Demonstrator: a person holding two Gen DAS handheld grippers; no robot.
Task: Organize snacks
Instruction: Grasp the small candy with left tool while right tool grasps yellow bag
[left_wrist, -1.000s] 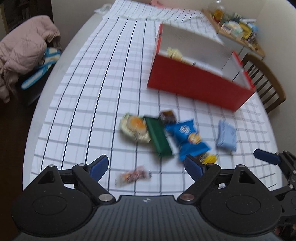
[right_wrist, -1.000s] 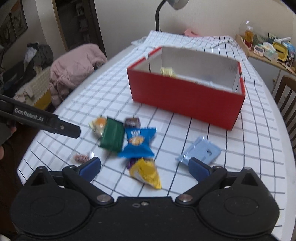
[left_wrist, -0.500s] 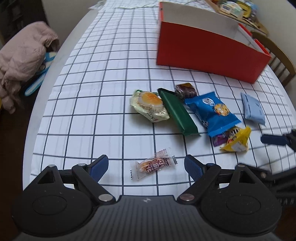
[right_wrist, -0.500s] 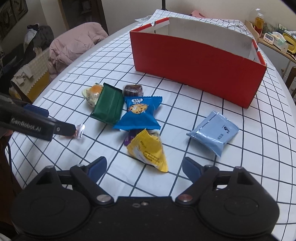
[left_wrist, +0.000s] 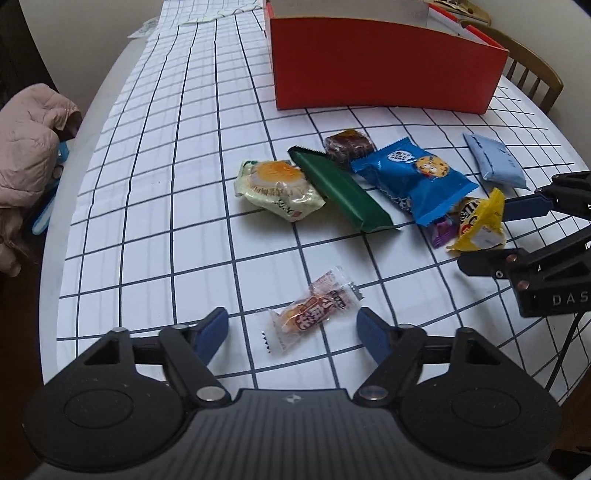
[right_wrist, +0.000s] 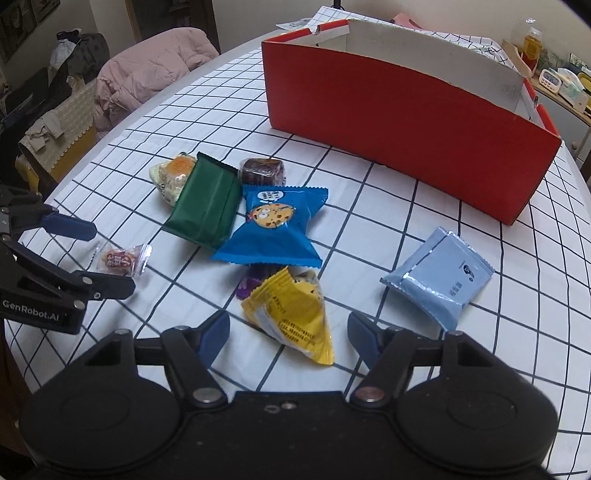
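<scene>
My left gripper (left_wrist: 293, 330) is open, its fingers on either side of a small clear candy wrapper (left_wrist: 314, 310) lying on the checked tablecloth; the candy also shows in the right wrist view (right_wrist: 122, 260). My right gripper (right_wrist: 288, 332) is open around a yellow snack bag (right_wrist: 291, 317), seen too in the left wrist view (left_wrist: 480, 221). Farther out lie a blue cookie bag (right_wrist: 275, 225), a green bar (right_wrist: 205, 206), a brown sweet (right_wrist: 262, 170), an egg-tart pack (left_wrist: 277, 188) and a pale blue pouch (right_wrist: 439, 277). A red box (right_wrist: 399, 110) stands behind them.
A pink jacket (right_wrist: 147, 70) lies on a chair to the left of the table. A wooden chair (left_wrist: 532, 74) stands at the right behind the box. A shelf with small items (right_wrist: 554, 74) is at the far right. The table's edge (left_wrist: 70, 177) curves along the left.
Both grippers have come down and forward toward the table. The candy now sits between my left fingers, and the yellow bag sits between my right fingers. The snacks have not moved.
</scene>
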